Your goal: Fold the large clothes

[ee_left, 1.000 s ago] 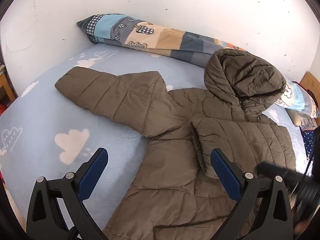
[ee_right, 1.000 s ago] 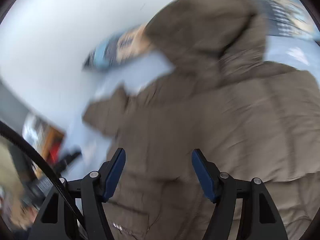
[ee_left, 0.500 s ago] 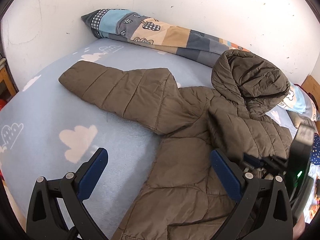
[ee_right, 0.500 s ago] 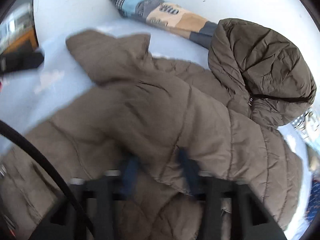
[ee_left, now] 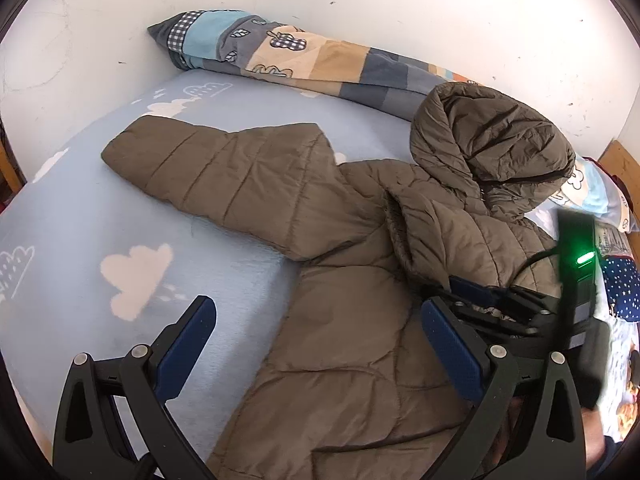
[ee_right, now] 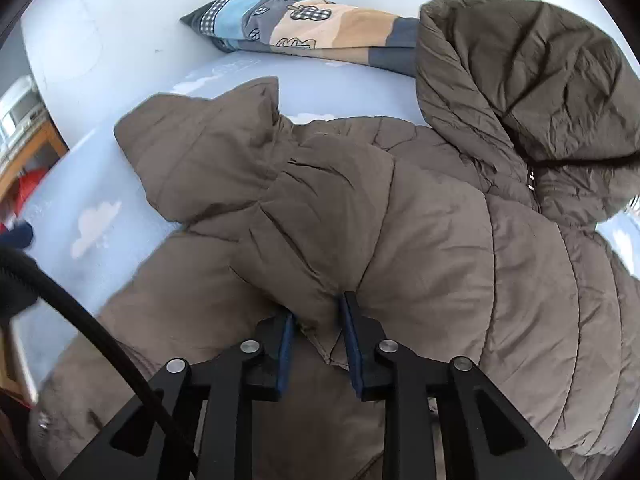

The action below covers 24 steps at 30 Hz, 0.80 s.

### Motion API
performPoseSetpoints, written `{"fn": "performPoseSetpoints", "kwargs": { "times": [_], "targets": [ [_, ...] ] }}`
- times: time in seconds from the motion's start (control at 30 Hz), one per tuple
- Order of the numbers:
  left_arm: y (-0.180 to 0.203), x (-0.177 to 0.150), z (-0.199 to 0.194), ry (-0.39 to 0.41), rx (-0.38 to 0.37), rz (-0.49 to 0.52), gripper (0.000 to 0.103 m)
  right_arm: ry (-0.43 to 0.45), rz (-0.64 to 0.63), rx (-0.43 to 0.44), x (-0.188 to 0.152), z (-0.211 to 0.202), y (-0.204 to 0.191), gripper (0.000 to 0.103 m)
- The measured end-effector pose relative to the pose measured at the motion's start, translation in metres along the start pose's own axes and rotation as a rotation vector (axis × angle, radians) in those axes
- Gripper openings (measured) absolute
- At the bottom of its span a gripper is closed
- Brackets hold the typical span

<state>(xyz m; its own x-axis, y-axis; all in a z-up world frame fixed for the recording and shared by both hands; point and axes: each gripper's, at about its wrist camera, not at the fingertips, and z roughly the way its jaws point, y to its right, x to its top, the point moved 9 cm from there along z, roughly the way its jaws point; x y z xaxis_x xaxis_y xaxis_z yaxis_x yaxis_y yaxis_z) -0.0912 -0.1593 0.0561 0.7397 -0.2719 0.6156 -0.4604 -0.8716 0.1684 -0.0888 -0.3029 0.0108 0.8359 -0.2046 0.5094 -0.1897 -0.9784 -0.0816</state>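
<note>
A brown hooded puffer jacket (ee_left: 348, 248) lies front-up on the bed, one sleeve (ee_left: 224, 172) stretched out to the left and its hood (ee_left: 492, 140) toward the wall. The other sleeve (ee_left: 440, 232) is folded over the chest. My left gripper (ee_left: 316, 308) hovers open above the jacket's left edge, nothing between its fingers. My right gripper (ee_right: 318, 308) pinches a bunched fold of the jacket (ee_right: 440, 240) at the folded sleeve; its jaws are opening slightly with the fabric still between the pads. In the left wrist view the right gripper (ee_left: 480, 300) sits low on the jacket's right side.
The bed has a blue sheet (ee_left: 80, 208) with white clouds. A rolled patchwork quilt (ee_left: 300, 52) lies along the white wall, and a pillow (ee_left: 592, 192) sits behind the hood. Wooden furniture (ee_right: 36, 148) stands off the bed's left side.
My right gripper swung in over the jacket, dropped and closed on a fold of the folded sleeve. The left gripper stayed open and nearly still.
</note>
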Motion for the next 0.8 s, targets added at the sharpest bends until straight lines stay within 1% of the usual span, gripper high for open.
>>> {"fn": "performPoseSetpoints", "kwargs": {
  "times": [0.03,0.07,0.13,0.17,0.2,0.23,0.27,0.3,0.33,0.37,0.4,0.43,0.5,0.53,0.57,0.63,0.67,0.73,0.8],
  "targets": [
    [0.005,0.000,0.000,0.000,-0.006,0.004,0.103,0.003,0.030,0.039,0.002,-0.007,0.001,0.040],
    [0.008,0.000,0.000,0.002,-0.008,0.009,0.103,0.014,0.061,0.089,0.002,-0.015,0.002,0.053],
    [0.017,0.002,0.000,0.010,-0.012,0.022,0.103,0.065,0.122,0.194,0.007,-0.041,0.006,0.062],
    [0.021,0.004,0.001,0.014,-0.014,0.026,0.103,0.087,0.140,0.224,0.008,-0.053,0.010,0.062],
    [0.025,0.006,0.002,0.017,-0.017,0.032,0.103,0.112,0.162,0.238,0.009,-0.066,0.017,0.062],
    [0.034,0.009,0.004,0.017,-0.022,0.046,0.103,0.143,0.190,0.234,0.010,-0.080,0.030,0.063],
    [0.039,0.011,0.006,0.017,-0.027,0.057,0.103,0.169,0.220,0.217,0.010,-0.090,0.043,0.063],
    [0.049,0.014,0.009,0.016,-0.043,0.078,0.103,0.205,0.266,0.177,0.009,-0.104,0.068,0.063],
    [0.057,0.016,0.012,0.011,-0.051,0.098,0.103,0.220,0.297,0.129,0.006,-0.110,0.088,0.063],
    [0.065,0.018,0.016,0.007,-0.045,0.128,0.103,0.231,0.345,0.055,0.001,-0.118,0.116,0.063],
    [0.071,0.018,0.019,0.008,-0.046,0.143,0.103,0.232,0.406,-0.016,-0.008,-0.124,0.145,0.063],
    [0.078,0.017,0.025,-0.001,-0.061,0.158,0.103,0.219,0.453,-0.065,-0.017,-0.126,0.166,0.063],
    [0.090,0.013,0.040,-0.040,-0.078,0.175,0.103,0.179,0.553,-0.133,-0.040,-0.127,0.210,0.060],
    [0.093,0.012,0.046,-0.047,-0.078,0.178,0.103,0.168,0.581,-0.151,-0.048,-0.126,0.223,0.052],
    [0.095,0.011,0.052,-0.057,-0.079,0.176,0.103,0.146,0.608,-0.179,-0.059,-0.123,0.237,0.041],
    [0.097,0.007,0.066,-0.088,-0.083,0.173,0.103,0.112,0.650,-0.196,-0.074,-0.116,0.254,0.033],
    [0.096,0.005,0.072,-0.102,-0.078,0.178,0.103,0.094,0.663,-0.190,-0.078,-0.111,0.258,0.031],
    [0.093,-0.002,0.089,-0.152,-0.048,0.187,0.103,0.060,0.690,-0.168,-0.088,-0.098,0.262,0.030],
    [0.088,-0.008,0.102,-0.189,-0.041,0.165,0.103,0.028,0.704,-0.164,-0.095,-0.088,0.259,0.030]
  ]
}}
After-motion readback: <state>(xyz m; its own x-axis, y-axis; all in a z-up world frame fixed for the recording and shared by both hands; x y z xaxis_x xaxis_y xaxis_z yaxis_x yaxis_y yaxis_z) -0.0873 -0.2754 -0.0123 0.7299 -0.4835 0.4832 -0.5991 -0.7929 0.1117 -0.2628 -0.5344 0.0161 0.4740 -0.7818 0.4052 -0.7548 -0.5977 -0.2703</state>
